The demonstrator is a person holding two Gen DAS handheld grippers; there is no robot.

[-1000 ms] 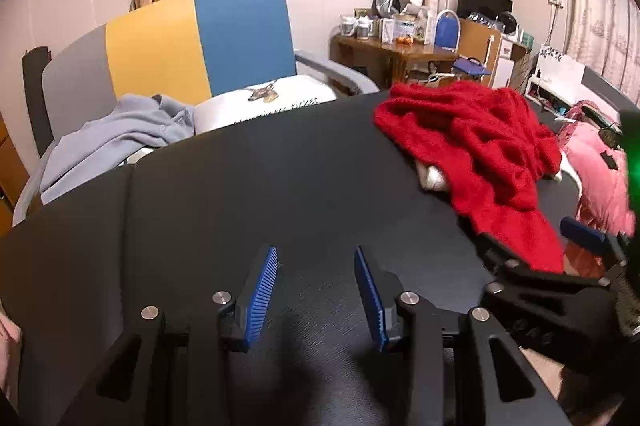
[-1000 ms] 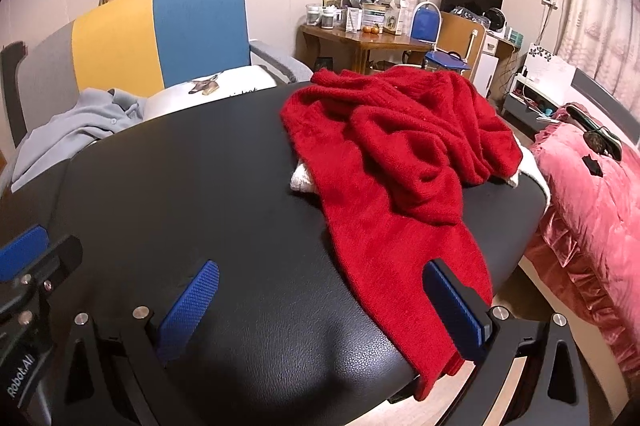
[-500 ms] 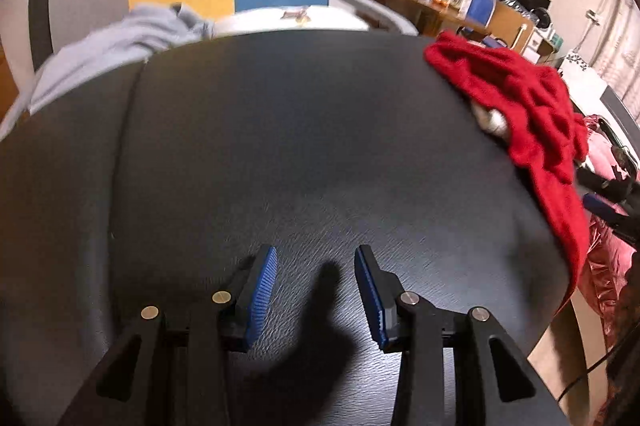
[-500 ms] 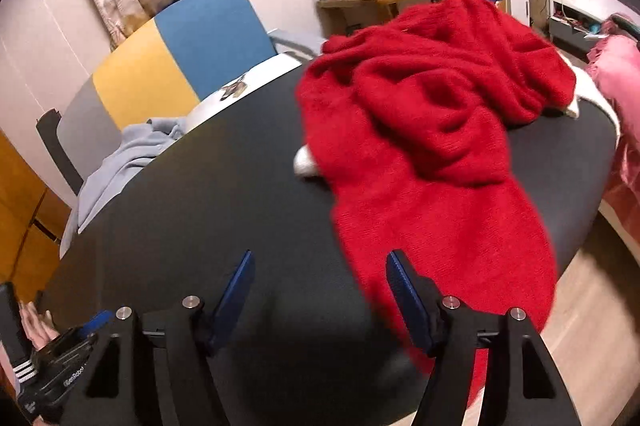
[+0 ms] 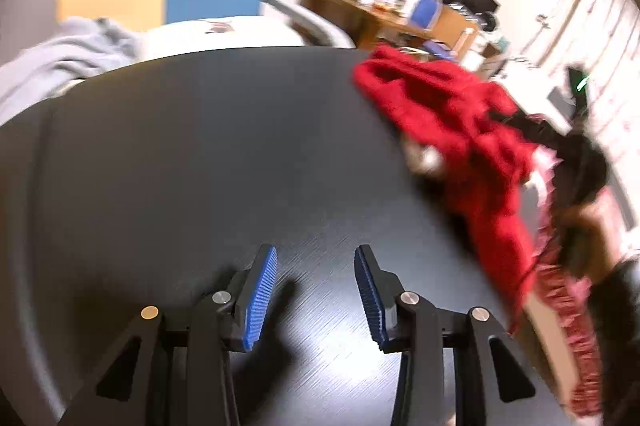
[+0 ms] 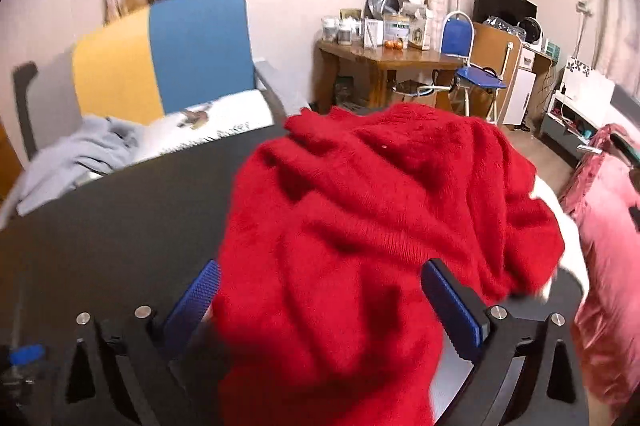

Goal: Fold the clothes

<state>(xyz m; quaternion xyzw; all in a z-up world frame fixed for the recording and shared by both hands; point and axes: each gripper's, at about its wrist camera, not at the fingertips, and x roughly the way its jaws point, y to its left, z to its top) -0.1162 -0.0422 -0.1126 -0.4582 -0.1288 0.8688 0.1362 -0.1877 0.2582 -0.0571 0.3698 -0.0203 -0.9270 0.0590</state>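
Observation:
A crumpled red sweater (image 6: 372, 226) lies in a heap on the right part of the black table (image 6: 120, 210); in the left wrist view the sweater (image 5: 460, 130) hangs over the table's right edge. My right gripper (image 6: 320, 302) is wide open, its blue-padded fingers standing on either side of the sweater's near part, not closed on it. My left gripper (image 5: 316, 290) is open and empty just above the bare black table (image 5: 200, 154), well left of the sweater. The right gripper appears as a dark blur (image 5: 580, 162) behind the sweater.
A yellow and blue chair (image 6: 168, 58) stands behind the table with a grey garment (image 6: 76, 158) and a white cushion (image 6: 216, 122) on it. A wooden desk (image 6: 384, 58) and blue folding chair (image 6: 468, 66) stand further back. A pink bedcover (image 6: 608, 226) lies at the right.
My right gripper has moved forward over the sweater and opened wider, so the red fabric now lies between its fingers. My left gripper has swung slightly, staying open over the bare table.

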